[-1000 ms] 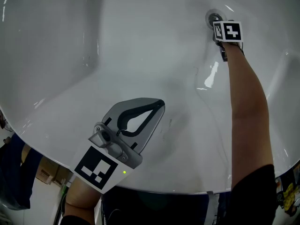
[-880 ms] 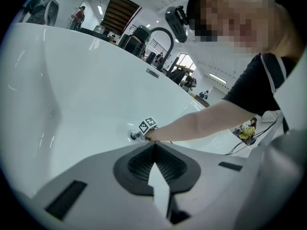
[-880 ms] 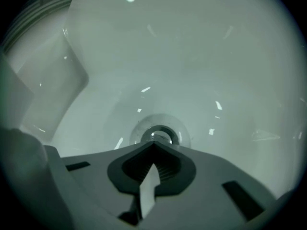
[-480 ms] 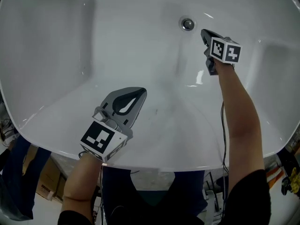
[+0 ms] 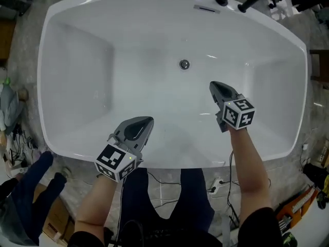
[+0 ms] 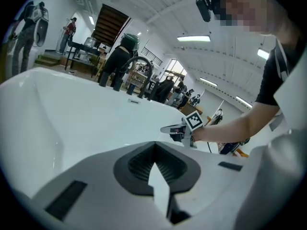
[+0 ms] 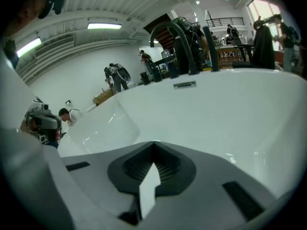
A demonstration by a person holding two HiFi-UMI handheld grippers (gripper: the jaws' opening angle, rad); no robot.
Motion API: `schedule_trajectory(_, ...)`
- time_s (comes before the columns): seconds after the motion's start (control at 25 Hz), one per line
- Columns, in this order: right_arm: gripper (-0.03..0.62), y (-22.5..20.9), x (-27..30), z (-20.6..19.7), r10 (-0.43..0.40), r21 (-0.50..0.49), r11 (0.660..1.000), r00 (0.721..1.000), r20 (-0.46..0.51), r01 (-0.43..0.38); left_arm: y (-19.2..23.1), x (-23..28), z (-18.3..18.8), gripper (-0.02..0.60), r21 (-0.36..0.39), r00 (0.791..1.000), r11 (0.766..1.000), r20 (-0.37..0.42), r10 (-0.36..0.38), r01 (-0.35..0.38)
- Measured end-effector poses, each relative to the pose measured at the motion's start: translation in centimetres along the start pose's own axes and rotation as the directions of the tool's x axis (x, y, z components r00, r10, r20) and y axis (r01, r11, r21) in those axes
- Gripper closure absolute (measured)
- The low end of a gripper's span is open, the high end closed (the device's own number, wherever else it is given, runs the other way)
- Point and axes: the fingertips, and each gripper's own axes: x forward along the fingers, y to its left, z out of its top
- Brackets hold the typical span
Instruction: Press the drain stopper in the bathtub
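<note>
Drain stopper [image 5: 184, 64] lies well beyond both closed, empty claws, nearer the right claw [image 5: 215, 88] than the left claw [image 5: 144, 123].

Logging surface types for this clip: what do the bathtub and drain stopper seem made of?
Bathtub: glossy white, acrylic or enamel by the look; sharp light streaks on its walls. Drain stopper: likely polished metal, perhaps chrome; small silvery disc, too small to confirm.
</note>
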Motion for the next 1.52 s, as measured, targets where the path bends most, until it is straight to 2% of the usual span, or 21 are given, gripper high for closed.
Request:
schedule_trajectory(0.24, 0.583, 6.8, -8.4, 6.3, 0.037, 0.055, 0.998, 0.991, 0.125, -0.044, -3.3, -4.8, 5.6, 0.575, 0.039, 1.0, 0.999, 0.02, -0.006, 0.005)
schedule_trajectory(0.36, 0.583, 9.4, -12.3, 10.7, 0.044, 0.035, 0.998, 0.978, 0.204, -0.052, -4.7, -7.0, 9.8, 0.575, 0.084, 0.998, 0.996, 0.056, -0.013, 0.008)
schedule_trajectory(0.56, 0.583, 14.2, -19.2, 15.2, 0.059, -0.001, 0.998, 0.958, 0.28, -0.061, -8.7, -11.1, 15.2, 0.575, 0.138, 0.995, 0.99, 0.095, -0.027, 0.014)
schedule_trajectory(0.8, 0.583, 18.2, -25.3, 19.9, 0.067, -0.018, 0.998, 0.914, 0.4, -0.065, -11.7, -13.3, 19.7, 0.575, 0.196, 0.992, 0.98, 0.114, -0.063, 0.04)
schedule_trajectory(0.96, 0.583, 20.5, -28.5, 21.0, 0.092, -0.003, 0.995, 0.876, 0.473, -0.103, -14.1, -14.1, 21.1, 0.575, 0.193, 0.988, 0.978, 0.118, -0.1, 0.076)
schedule_trajectory(1.16, 0.583, 22.3, -32.6, 21.7, 0.122, -0.011, 0.99, 0.838, 0.532, -0.137, -17.5, -14.5, 23.3, 0.575, 0.194, 0.977, 0.977, 0.171, -0.126, 0.092)
schedule_trajectory(1.28, 0.583, 23.5, -33.8, 21.2, 0.139, -0.025, 0.989, 0.833, 0.535, -0.149, -18.9, -14.7, 23.0, 0.575, 0.18, 0.973, 0.976, 0.175, -0.153, 0.121)
schedule_trajectory(1.52, 0.583, 25.2, -34.8, 19.1, 0.166, -0.039, 0.985, 0.843, 0.512, -0.17, -20.9, -14.1, 21.4, 0.575, 0.182, 0.97, 0.971, 0.16, -0.183, 0.153)
